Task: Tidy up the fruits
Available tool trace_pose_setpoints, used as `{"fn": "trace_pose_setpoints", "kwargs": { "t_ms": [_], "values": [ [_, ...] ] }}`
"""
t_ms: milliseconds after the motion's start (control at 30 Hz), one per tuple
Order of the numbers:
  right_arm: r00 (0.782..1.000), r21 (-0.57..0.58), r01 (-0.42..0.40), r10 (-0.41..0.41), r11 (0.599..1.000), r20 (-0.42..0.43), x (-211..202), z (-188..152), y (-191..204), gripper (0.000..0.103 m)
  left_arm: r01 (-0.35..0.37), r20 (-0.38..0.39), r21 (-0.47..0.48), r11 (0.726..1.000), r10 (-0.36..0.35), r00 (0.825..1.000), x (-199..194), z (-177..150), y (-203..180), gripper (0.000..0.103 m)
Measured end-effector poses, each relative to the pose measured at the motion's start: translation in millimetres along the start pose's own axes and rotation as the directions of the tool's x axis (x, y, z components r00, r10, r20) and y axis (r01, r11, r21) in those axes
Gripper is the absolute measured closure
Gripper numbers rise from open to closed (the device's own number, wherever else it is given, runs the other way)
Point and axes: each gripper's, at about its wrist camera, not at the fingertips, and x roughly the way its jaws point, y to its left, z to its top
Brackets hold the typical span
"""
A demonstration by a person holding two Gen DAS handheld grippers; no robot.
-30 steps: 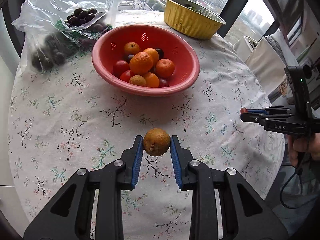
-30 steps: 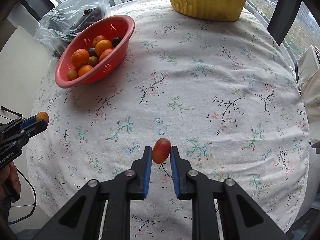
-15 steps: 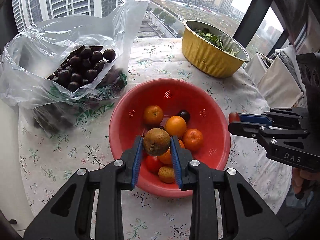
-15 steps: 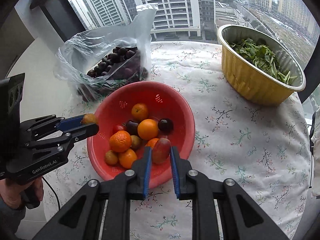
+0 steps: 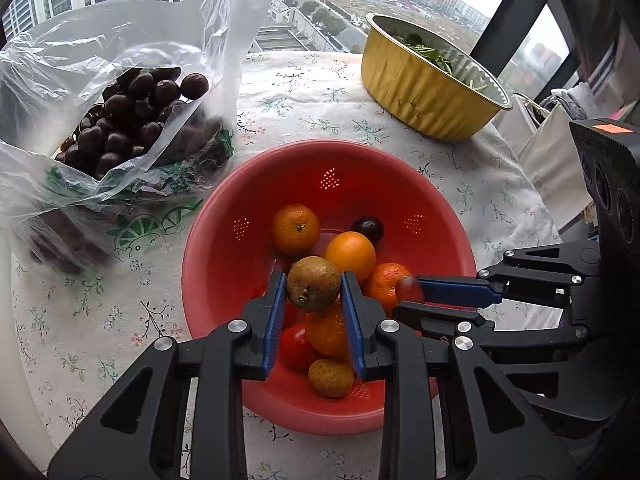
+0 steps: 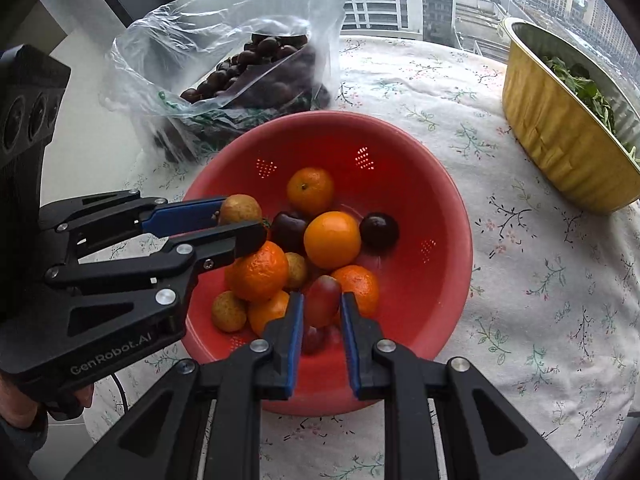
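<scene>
A red colander (image 5: 224, 264) (image 6: 440, 216) holds oranges, small brown fruits, red tomatoes and dark plums. My left gripper (image 5: 314, 292) is shut on a brown round fruit (image 5: 313, 284) and holds it over the colander; it also shows in the right wrist view (image 6: 240, 222). My right gripper (image 6: 322, 308) stands over the colander's near side with its jaws a little apart. A red grape tomato (image 6: 322, 300) is blurred between them, seemingly loose. The right gripper also shows in the left wrist view (image 5: 412, 296).
A clear plastic bag of dark fruits (image 5: 132, 116) (image 6: 256, 72) lies left of the colander. A gold foil pan of greens (image 5: 428, 84) (image 6: 568, 120) stands at the back right. The round table carries a floral cloth (image 6: 540, 280).
Both grippers have come in lower over the colander. The right jaws have parted a little and the red tomato now looks blurred between them.
</scene>
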Motion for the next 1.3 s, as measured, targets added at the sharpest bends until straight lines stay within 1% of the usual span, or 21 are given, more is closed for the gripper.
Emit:
{"fn": "trace_pose_setpoints", "kwargs": {
  "t_ms": [200,267,333,367,400,533,567,600,633,667,733,800,833,967,1033,1100,1167,1200,1233,1267,1300],
  "values": [
    [1.0,-0.011,-0.007,0.007,1.0,-0.023,10,2,5,0.082,-0.011,-0.012,-0.009,1.0,0.011,1.0,4,3,2,0.077],
    [1.0,-0.013,-0.008,0.007,1.0,-0.026,12,2,5,0.082,-0.016,-0.013,-0.014,1.0,0.016,1.0,5,3,3,0.073],
    [1.0,-0.012,-0.007,0.007,1.0,-0.026,13,2,6,0.082,-0.025,-0.012,-0.021,0.999,0.024,1.0,4,3,4,0.062],
    [1.0,-0.011,-0.007,0.006,1.0,-0.026,13,2,6,0.082,-0.025,-0.009,-0.027,0.999,0.024,1.0,3,2,5,0.053],
    [1.0,-0.01,-0.004,0.004,1.0,-0.026,13,2,6,0.081,-0.022,-0.007,-0.032,0.999,0.022,1.0,1,2,6,0.05],
    [1.0,-0.006,0.001,-0.001,1.0,-0.022,10,0,6,0.08,-0.033,-0.003,-0.03,0.999,0.033,0.999,-6,-1,5,0.046],
    [1.0,-0.005,0.002,-0.002,1.0,-0.018,9,0,5,0.078,-0.037,0.006,-0.032,0.999,0.038,0.999,-10,-1,4,0.038],
    [1.0,-0.002,0.002,-0.002,1.0,-0.013,7,-1,5,0.069,-0.042,0.019,-0.036,0.998,0.043,0.999,-15,-3,4,0.031],
    [1.0,0.002,0.004,-0.004,1.0,-0.006,3,-3,5,0.063,-0.049,0.03,-0.04,0.998,0.05,0.998,-20,-4,4,0.028],
    [1.0,0.008,0.004,-0.004,1.0,0.004,-1,-4,4,0.061,-0.057,0.041,-0.044,0.997,0.059,0.997,-26,-5,4,0.024],
    [1.0,0.014,0.006,-0.006,1.0,0.021,-9,-7,4,0.059,-0.061,0.063,-0.051,0.997,0.064,0.996,-38,-9,3,0.02],
    [0.999,0.027,0.018,-0.018,0.999,0.032,-17,-12,3,0.053,-0.076,0.085,-0.05,0.996,0.08,0.993,-50,-14,0,0.004],
    [0.999,0.037,0.02,-0.022,0.999,0.04,-22,-15,3,0.051,-0.082,0.102,-0.045,0.996,0.086,0.991,-57,-18,-2,0.0],
    [0.997,0.061,0.033,-0.037,0.998,0.073,-43,-34,5,0.047,-0.107,0.144,-0.021,0.994,0.108,0.984,-82,-37,-13,0.0],
    [0.995,0.073,0.046,-0.053,0.996,0.09,-52,-46,8,0.041,-0.108,0.152,-0.011,0.994,0.108,0.983,-93,-50,-20,0.0],
    [0.992,0.088,0.057,-0.066,0.994,0.105,-62,-60,10,0.04,-0.108,0.174,0.0,0.994,0.107,0.979,-108,-64,-28,0.0],
    [0.99,0.105,0.065,-0.077,0.992,0.122,-72,-75,12,0.04,-0.147,0.214,0.021,0.989,0.139,0.967,-128,-77,-39,0.0],
    [0.987,0.112,0.07,-0.085,0.991,0.135,-78,-81,13,0.04,-0.177,0.245,0.028,0.984,0.165,0.955,-141,-83,-45,0.0],
    [0.984,0.118,0.077,-0.094,0.99,0.151,-85,-87,14,0.04,-0.204,0.283,0.024,0.979,0.189,0.94,-155,-89,-52,0.0],
    [0.979,0.123,0.086,-0.106,0.989,0.172,-93,-93,16,0.04,-0.225,0.332,0.012,0.974,0.208,0.92,-172,-95,-58,0.0],
    [0.973,0.127,0.094,-0.118,0.987,0.197,-101,-98,19,0.04,-0.246,0.386,-0.006,0.969,0.229,0.894,-192,-101,-64,0.0]
  ]
}}
